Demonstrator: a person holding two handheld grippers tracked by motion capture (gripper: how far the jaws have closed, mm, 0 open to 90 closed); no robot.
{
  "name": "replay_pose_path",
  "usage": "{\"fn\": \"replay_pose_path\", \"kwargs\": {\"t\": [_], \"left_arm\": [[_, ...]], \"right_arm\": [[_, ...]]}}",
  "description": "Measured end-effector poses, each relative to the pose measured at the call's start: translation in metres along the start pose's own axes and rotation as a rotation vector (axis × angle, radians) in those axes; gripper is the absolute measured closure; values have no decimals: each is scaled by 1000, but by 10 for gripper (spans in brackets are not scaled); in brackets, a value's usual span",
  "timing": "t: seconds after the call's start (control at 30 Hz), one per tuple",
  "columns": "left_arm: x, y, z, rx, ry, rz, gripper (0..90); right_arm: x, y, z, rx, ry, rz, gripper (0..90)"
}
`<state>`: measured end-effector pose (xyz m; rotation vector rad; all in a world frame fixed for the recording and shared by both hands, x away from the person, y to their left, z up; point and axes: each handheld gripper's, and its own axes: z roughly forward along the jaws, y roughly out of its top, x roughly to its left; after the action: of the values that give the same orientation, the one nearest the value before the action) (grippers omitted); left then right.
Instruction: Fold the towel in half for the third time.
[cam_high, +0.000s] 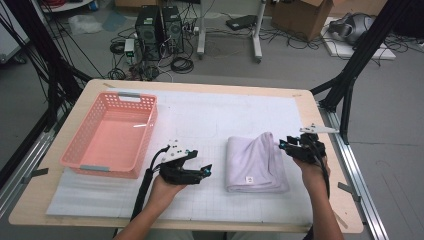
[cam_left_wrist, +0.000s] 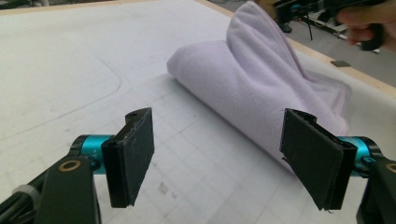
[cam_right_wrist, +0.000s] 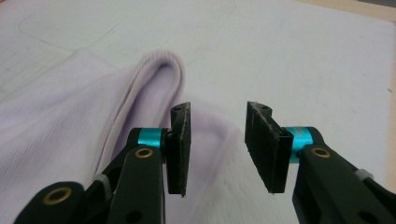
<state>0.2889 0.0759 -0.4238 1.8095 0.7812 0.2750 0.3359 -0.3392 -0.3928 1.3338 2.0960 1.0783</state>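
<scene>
Towel (cam_high: 256, 162), lilac, folded, right of the pink basket (cam_high: 80, 160) (basket holds nothing). Its raised corner is partly hidden behind the right gripper (cam_high: 286, 143) from above; the right gripper view shows jaws parted, nothing pinched. Left gripper (cam_high: 206, 170): jaws wide, left of the towel, clear of it.

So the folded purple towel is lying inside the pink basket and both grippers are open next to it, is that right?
Not quite. The towel lies on the white mat, to the right of the pink basket, not inside it; the high view shows this. The left gripper and right gripper are open beside it.
</scene>
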Motion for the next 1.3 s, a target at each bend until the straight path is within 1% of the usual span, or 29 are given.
{"fn": "replay_pose_path", "kwargs": {"t": [0.03, 0.1, 0.17, 0.23, 0.27, 0.33, 0.4, 0.43, 0.5, 0.6, 0.63, 0.67, 0.73, 0.77, 0.83, 0.87, 0.9, 0.93, 0.97, 1.0, 1.07, 1.1, 1.13, 1.17, 1.2, 1.27, 1.3], "left_arm": [[1, -3, -2, 1, 2, -5, 266], [4, -7, -7, 6, 7, 0, 267], [6, -10, -11, 3, 12, 8, 267], [8, -11, -14, 0, 14, 8, 267], [9, -11, -15, 3, 13, 12, 267], [9, -12, -18, 5, 13, 25, 267], [9, -13, -20, 4, 11, 28, 268], [10, -13, -21, 1, 14, 27, 269], [10, -13, -21, -1, 13, 23, 269], [9, -13, -22, -7, 16, 23, 272], [10, -14, -23, -6, 17, 26, 272], [10, -14, -22, -6, 21, 23, 272], [10, -14, -22, -8, 20, 18, 272], [10, -14, -22, -9, 22, 17, 272], [11, -14, -23, -8, 22, 14, 274], [11, -14, -24, -9, 21, 15, 274], [12, -15, -24, -10, 23, 8, 274], [12, -15, -24, -11, 26, 3, 274], [13, -15, -25, -12, 24, -5, 274], [14, -15, -25, -13, 23, -8, 275], [16, -15, -26, -18, 23, -13, 275], [16, -15, -27, -18, 24, -13, 276], [16, -15, -27, -19, 24, -14, 276], [16, -15, -27, -18, 25, -14, 276], [16, -15, -27, -17, 24, -13, 276], [15, -15, -27, -19, 24, -14, 277], [15, -15, -27, -18, 23, -13, 277]], "right_arm": [[1, -5, -9, -2, -3, -2, 603], [7, -15, -20, -11, 5, 6, 613], [17, -27, -29, -4, 17, -2, 641], [27, -37, -33, 13, 28, -12, 640], [31, -40, -34, 15, 32, -13, 634], [42, -49, -36, 7, 64, 7, 618], [53, -54, -35, 0, 83, 1, 618], [58, -56, -34, -2, 89, -10, 618], [66, -56, -31, 7, 107, -23, 622], [74, -52, -27, 15, 142, -14, 635], [75, -52, -24, 29, 149, -18, 643], [76, -53, -20, 56, 147, -20, 640], [76, -57, -11, 109, 120, -28, 646], [75, -59, -9, 113, 121, -13, 674], [72, -60, -9, 108, 131, 10, 805], [70, -60, -10, 110, 138, 14, 844], [70, -60, -11, 107, 139, 16, 856], [69, -60, -14, 108, 129, 17, 862], [69, -60, -17, 108, 116, 12, 863], [68, -59, -22, 103, 86, 15, 863], [65, -58, -30, 102, 46, 21, 861], [62, -60, -33, 106, 24, 34, 857], [60, -63, -33, 127, 10, 46, 834], [59, -65, -33, 145, 1, 59, 811], [57, -68, -32, 163, -8, 59, 798], [54, -67, -36, 153, -8, 75, 786], [54, -65, -40, 127, -11, 75, 754]]}}
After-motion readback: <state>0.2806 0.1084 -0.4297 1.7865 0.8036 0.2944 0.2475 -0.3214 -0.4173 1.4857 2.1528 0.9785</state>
